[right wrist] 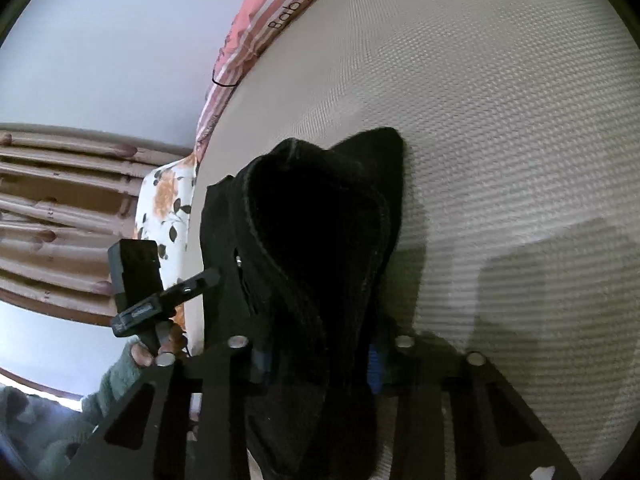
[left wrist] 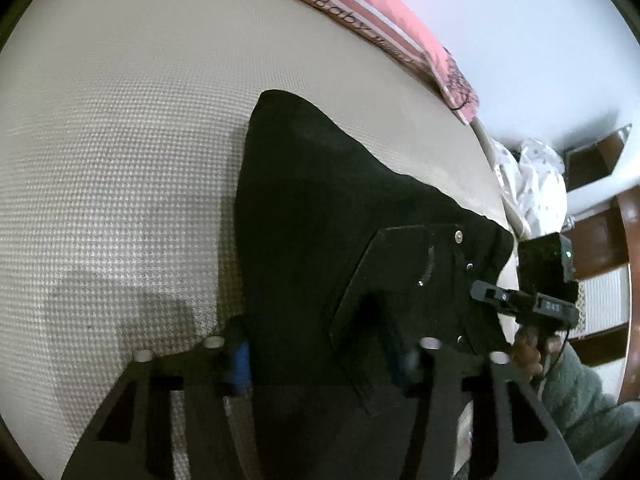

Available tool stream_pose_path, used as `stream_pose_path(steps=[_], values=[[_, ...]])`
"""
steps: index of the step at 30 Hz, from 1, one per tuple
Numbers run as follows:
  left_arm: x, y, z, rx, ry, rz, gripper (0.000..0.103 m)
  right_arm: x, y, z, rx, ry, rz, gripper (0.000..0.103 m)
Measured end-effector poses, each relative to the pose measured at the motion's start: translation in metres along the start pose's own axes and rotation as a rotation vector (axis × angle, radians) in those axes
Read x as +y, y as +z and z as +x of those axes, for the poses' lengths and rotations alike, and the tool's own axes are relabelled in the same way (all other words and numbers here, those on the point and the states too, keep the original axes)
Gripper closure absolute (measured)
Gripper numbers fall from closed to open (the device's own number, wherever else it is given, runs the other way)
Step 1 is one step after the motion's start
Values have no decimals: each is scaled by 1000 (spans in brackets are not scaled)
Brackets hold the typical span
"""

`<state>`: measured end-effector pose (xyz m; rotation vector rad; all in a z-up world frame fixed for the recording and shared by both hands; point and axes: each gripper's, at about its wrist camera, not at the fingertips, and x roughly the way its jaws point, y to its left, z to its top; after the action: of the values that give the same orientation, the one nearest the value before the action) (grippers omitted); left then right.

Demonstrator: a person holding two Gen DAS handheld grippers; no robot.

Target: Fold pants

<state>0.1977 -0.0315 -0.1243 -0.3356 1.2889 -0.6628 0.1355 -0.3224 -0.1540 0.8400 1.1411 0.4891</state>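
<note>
The black pants [left wrist: 312, 216] hang bunched over a cream textured mattress [left wrist: 120, 140]. In the left wrist view my left gripper [left wrist: 324, 364] is closed on the pants near a back pocket and rivets; its blue-padded fingers [left wrist: 240, 368] sit either side of the cloth. In the right wrist view my right gripper [right wrist: 316, 364] is closed on a thick fold of the pants [right wrist: 320, 220], which drapes up and over it. The right gripper also shows at the right of the left wrist view [left wrist: 532, 304], and the left gripper at the left of the right wrist view [right wrist: 152, 292], both hand-held.
A pink striped blanket [left wrist: 360, 4] lies along the mattress's far edge. A floral pillow [right wrist: 168, 200] and a wooden slatted headboard [right wrist: 60, 208] are at the left of the right wrist view. White dotted bedding [left wrist: 532, 184] and brown furniture [left wrist: 624, 264] are at the right.
</note>
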Motion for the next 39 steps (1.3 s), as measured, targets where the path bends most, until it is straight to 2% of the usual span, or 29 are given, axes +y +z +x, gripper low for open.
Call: stream_pose_path(steps=[1,2,3,5,7,11,20,26,29,31,33,35,39], values=[[1,2,-1,-3,-8,-10,67,2,0,-2,-7,11,7,77],[1,3,-3,-9,-27,-19,77,6,0,-3,-15,13,10,78],[2,4,-6,-15,-51,-30,82,11,-1,-5,-19,10,6,78],[-3,8,-12,-22,-58,-28,86,22,1,-7,-29,18,4,79],[-10,13,-16,-39,-35,-3,87,35,5,-8,-37,27,-10,79],[-11,35,-32,-92,-34,-5,87,64,28,0,-44,23,-44,79],[17,112,-61,-178,98,48,87,110,117,54,-31,-9,-135,80],[39,148,-61,-194,133,43,87,120,153,84,-32,-65,-144,80],[57,153,-49,-170,140,25,87,114,157,97,-36,-151,-167,80],[70,152,-38,-159,164,3,82,109,155,105,-41,-257,-199,79],[81,148,-32,-159,194,-24,61,103,152,111,-48,-328,-205,66],[90,141,-25,-154,251,-50,48,100,149,113,-59,-396,-205,54],[84,129,-24,-181,299,-7,44,100,135,109,-60,-463,-231,54]])
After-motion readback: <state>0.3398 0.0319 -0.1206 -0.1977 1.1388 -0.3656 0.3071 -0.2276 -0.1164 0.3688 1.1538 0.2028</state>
